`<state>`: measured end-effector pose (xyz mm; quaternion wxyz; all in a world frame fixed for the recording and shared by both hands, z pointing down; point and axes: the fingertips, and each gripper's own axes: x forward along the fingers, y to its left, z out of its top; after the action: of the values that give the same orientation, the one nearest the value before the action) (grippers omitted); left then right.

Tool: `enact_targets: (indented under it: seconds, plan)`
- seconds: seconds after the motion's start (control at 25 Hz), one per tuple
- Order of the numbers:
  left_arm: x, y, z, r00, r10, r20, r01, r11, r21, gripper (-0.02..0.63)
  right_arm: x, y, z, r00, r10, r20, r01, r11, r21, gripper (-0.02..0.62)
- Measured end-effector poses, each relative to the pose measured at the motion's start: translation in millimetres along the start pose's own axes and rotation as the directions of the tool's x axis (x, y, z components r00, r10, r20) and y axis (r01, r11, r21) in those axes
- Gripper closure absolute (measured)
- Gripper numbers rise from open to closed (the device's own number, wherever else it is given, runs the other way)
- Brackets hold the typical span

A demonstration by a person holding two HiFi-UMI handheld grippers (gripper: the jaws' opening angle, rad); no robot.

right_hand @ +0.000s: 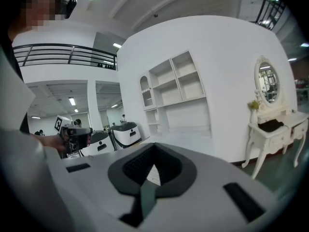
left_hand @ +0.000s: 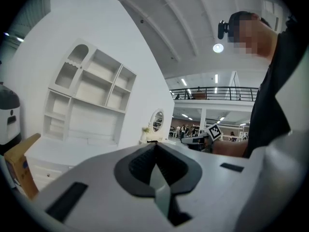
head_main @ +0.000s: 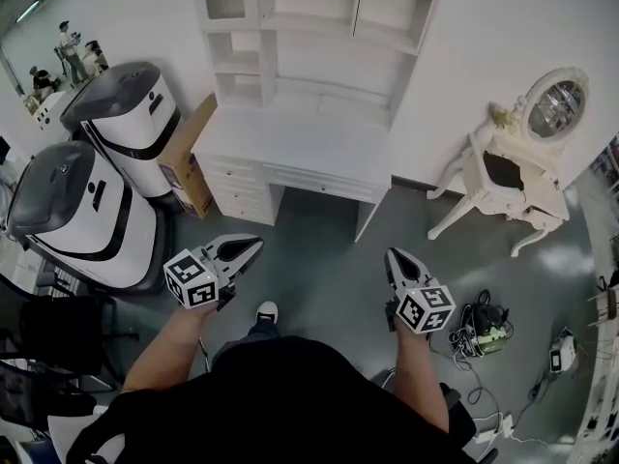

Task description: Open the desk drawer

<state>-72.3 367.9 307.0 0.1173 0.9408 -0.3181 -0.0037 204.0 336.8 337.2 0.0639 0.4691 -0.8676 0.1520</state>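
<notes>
The white desk stands against the wall under a white shelf unit, well ahead of me. It has a stack of small drawers on its left and a shallow centre drawer, all closed. My left gripper is held out in the air short of the desk, its jaws together and empty. Beside it, my right gripper is also shut on nothing and points slightly down. In the left gripper view the desk lies beyond the shut left gripper. The right gripper view shows the desk past the shut right gripper.
Two large white-and-grey machines and a cardboard box crowd the desk's left side. A white vanity table with an oval mirror stands at the right. Cables and small devices lie on the floor at the right. A black chair is at my left.
</notes>
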Motion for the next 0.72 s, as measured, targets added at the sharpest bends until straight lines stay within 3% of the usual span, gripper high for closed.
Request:
enact_targets:
  seconds: [0.28,0.72]
  plan:
    - [15.7,26.0,0.7,0.999,-0.038,-0.005,0.038,0.999,-0.007,0.597,20.9,-3.0,-1.9,0.999,-0.034,-0.032,0.034,0.999,0.002,0.594]
    - [42.6,107.7,5.2,0.994,-0.104,-0.033,0.103,0.994,-0.038,0.597,93.3,-9.7,10.9,0.995,-0.089,-0.052,0.090,0.996,0.013,0.594]
